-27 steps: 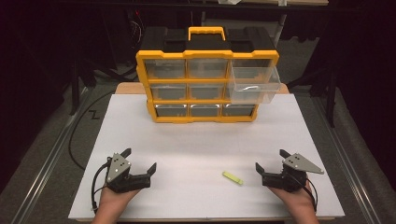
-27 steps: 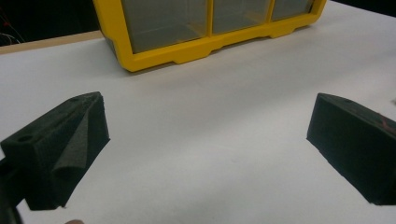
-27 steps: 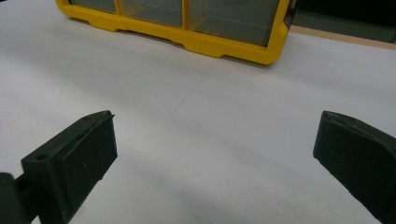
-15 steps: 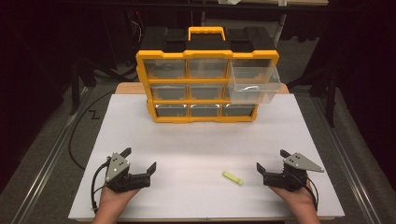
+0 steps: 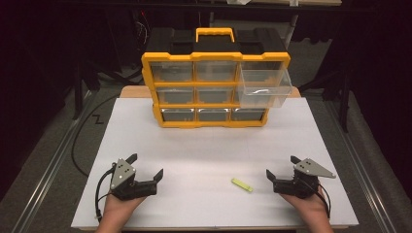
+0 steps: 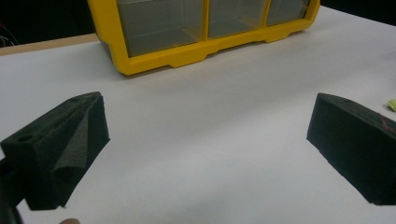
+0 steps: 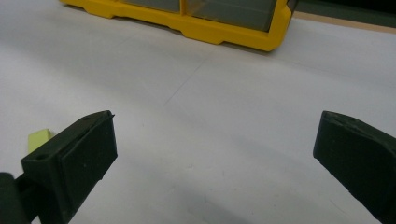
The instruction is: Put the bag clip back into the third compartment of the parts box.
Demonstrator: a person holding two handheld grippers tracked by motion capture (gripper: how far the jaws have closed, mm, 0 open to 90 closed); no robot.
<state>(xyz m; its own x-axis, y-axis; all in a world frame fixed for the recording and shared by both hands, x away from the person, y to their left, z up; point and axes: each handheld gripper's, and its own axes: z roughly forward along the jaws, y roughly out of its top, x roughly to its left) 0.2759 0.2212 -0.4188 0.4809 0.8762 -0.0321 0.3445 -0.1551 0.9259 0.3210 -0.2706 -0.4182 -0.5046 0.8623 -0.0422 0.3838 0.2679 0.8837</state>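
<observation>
Two grippers low at the near edge of the table (image 5: 204, 155), both wide apart, holding nothing: left gripper (image 5: 144, 167), right gripper (image 5: 282, 166). Black foam pads (image 6: 60, 149), soft and blocky. Just left of the right gripper, a little yellow-green stick (image 5: 241, 184), thin and flat on smooth white. Easy to miss or flick away, being so low and small. Farther back, a hard yellow box of drawers (image 5: 214, 90); one clear drawer (image 5: 265, 87) pulled out, easy to bump.

White table (image 5: 194, 145): yellow drawer organizer (image 5: 214, 87), small yellow-green piece (image 5: 241, 184)
</observation>
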